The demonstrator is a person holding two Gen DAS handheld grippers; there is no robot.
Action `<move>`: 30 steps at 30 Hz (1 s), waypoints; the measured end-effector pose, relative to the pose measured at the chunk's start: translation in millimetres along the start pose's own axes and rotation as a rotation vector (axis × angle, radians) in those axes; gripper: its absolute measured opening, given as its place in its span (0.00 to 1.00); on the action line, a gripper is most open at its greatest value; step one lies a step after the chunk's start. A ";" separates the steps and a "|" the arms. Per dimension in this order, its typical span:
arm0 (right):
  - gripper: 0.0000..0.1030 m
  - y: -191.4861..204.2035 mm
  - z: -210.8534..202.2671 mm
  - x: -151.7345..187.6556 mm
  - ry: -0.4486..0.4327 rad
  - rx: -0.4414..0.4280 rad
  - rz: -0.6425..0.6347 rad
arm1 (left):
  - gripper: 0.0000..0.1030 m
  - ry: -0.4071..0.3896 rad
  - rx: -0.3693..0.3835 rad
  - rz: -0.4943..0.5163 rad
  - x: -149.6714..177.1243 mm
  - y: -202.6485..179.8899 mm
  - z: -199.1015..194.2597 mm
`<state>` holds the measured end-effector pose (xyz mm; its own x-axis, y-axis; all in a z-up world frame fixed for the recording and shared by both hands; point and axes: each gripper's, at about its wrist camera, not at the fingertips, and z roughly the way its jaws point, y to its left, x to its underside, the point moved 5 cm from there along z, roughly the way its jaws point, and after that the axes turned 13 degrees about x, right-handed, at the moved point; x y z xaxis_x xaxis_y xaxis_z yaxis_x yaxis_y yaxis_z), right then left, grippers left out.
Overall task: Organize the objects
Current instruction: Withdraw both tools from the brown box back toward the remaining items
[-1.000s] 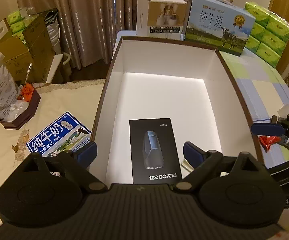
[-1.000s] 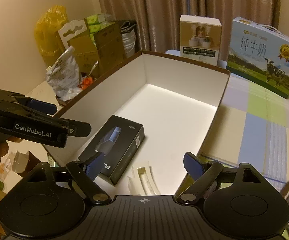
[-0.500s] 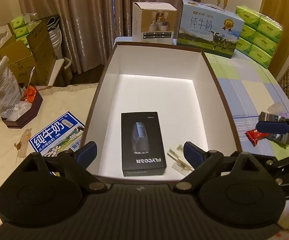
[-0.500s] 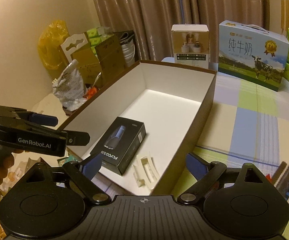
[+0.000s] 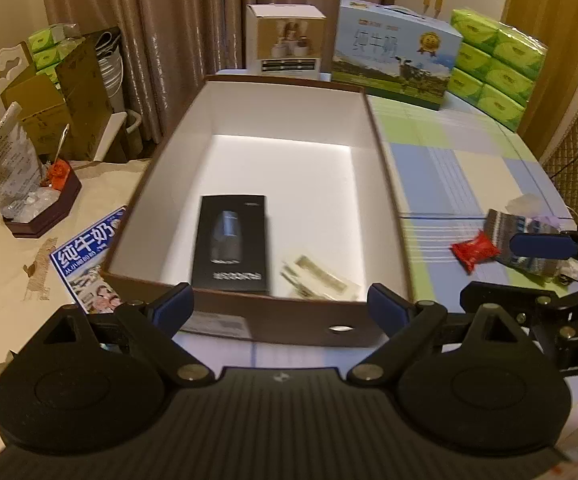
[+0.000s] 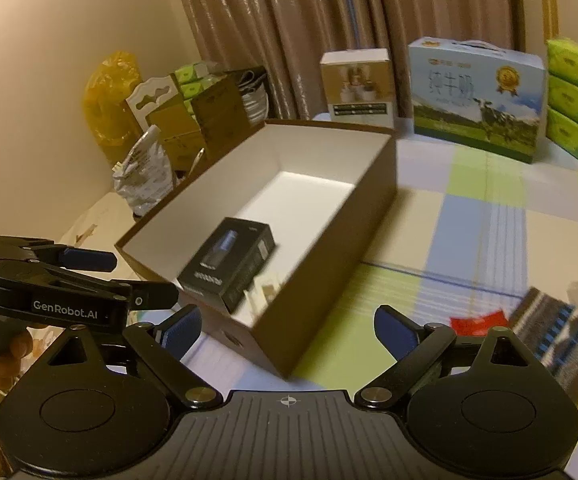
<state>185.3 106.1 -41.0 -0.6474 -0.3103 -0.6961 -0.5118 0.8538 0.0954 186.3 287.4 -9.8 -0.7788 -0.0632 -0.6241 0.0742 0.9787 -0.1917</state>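
Left wrist view: the left gripper (image 5: 280, 307) stands wide and empty before the open box (image 5: 289, 312). Inside lie a black carton (image 5: 231, 243), rigid and light by the look of it, best pinched across its narrow sides, and pale inserts (image 5: 319, 278). A red packet (image 5: 473, 249) waits on the tabletop (image 5: 449, 168).

Right wrist view: the right gripper (image 6: 288, 330) is wide, holding nothing. The other gripper reads "GenRobot.AI".

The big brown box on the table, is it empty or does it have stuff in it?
Not empty. The brown box holds a black carton lying flat and pale plastic pieces beside it.
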 end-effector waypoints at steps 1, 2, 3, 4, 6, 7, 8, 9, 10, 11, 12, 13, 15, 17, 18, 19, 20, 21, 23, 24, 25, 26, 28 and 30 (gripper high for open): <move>0.88 -4.8 -3.0 2.4 0.003 0.003 0.002 | 0.89 0.001 0.001 -0.001 1.6 -4.5 0.4; 0.88 -10.9 -7.2 5.3 0.005 0.007 0.005 | 0.89 0.002 0.003 -0.001 3.4 -10.4 0.7; 0.88 -16.4 -10.3 7.4 0.006 0.011 0.009 | 0.89 0.004 0.006 -0.002 4.7 -16.9 1.5; 0.88 -23.3 -14.4 9.6 0.007 0.016 0.014 | 0.89 0.006 0.009 -0.001 6.7 -23.6 1.9; 0.89 -36.2 -21.1 14.4 0.008 0.029 0.025 | 0.89 0.010 0.017 0.006 8.9 -38.3 4.3; 0.89 -43.0 -24.3 16.6 0.010 0.037 0.032 | 0.89 0.013 0.021 0.009 9.4 -45.1 6.6; 0.89 -50.3 -27.4 18.8 0.011 0.045 0.041 | 0.89 0.017 0.025 0.012 10.2 -50.9 8.6; 0.89 -57.7 -30.1 21.2 0.014 0.054 0.050 | 0.89 0.019 0.031 0.018 11.0 -58.3 11.1; 0.89 -65.1 -31.9 23.1 0.018 0.062 0.059 | 0.89 0.023 0.035 0.021 11.7 -65.0 13.7; 0.89 -72.9 -34.4 25.3 0.021 0.071 0.069 | 0.89 0.028 0.041 0.026 12.7 -71.8 16.3; 0.89 -79.4 -36.4 27.7 0.024 0.078 0.077 | 0.89 0.035 0.049 0.031 13.9 -79.8 19.8; 0.89 -86.2 -38.4 30.1 0.028 0.086 0.086 | 0.89 0.041 0.054 0.037 14.6 -86.3 22.8; 0.89 -99.6 -42.6 34.9 0.036 0.102 0.104 | 0.89 0.054 0.062 0.051 16.1 -99.0 28.9; 0.89 -112.0 -47.1 38.9 0.040 0.115 0.120 | 0.89 0.064 0.069 0.063 17.6 -110.3 34.6; 0.89 -117.9 -48.9 40.8 0.042 0.120 0.126 | 0.89 0.070 0.075 0.069 18.3 -116.4 37.6; 0.89 -123.1 -50.8 42.5 0.044 0.125 0.132 | 0.89 0.074 0.079 0.074 19.0 -121.9 40.2; 0.89 -128.5 -53.0 44.5 0.046 0.131 0.138 | 0.89 0.078 0.083 0.078 19.7 -126.8 42.9; 0.89 -133.8 -54.9 46.6 0.049 0.136 0.146 | 0.89 0.083 0.088 0.083 20.1 -132.5 45.7; 0.89 -142.6 -57.4 50.6 0.055 0.145 0.159 | 0.89 0.091 0.096 0.093 21.0 -140.5 49.9; 0.89 -146.4 -58.6 52.1 0.057 0.149 0.165 | 0.89 0.095 0.099 0.098 21.5 -145.1 52.4; 0.89 -150.0 -59.6 53.9 0.060 0.153 0.170 | 0.89 0.098 0.102 0.102 22.1 -148.9 54.5; 0.89 -154.0 -60.8 55.8 0.063 0.158 0.176 | 0.89 0.101 0.104 0.106 22.5 -152.7 56.6; 0.89 -161.6 -63.3 60.1 0.068 0.167 0.187 | 0.89 0.109 0.109 0.112 23.6 -160.0 61.0; 0.89 -168.4 -64.8 63.3 0.073 0.177 0.200 | 0.89 0.119 0.116 0.118 25.1 -166.7 65.5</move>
<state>193.9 -84.4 -55.0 -0.7677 -0.1523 -0.6224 -0.2675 0.9588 0.0954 195.3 109.9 -43.1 -0.8280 0.0805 -0.5550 0.2349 0.9484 -0.2128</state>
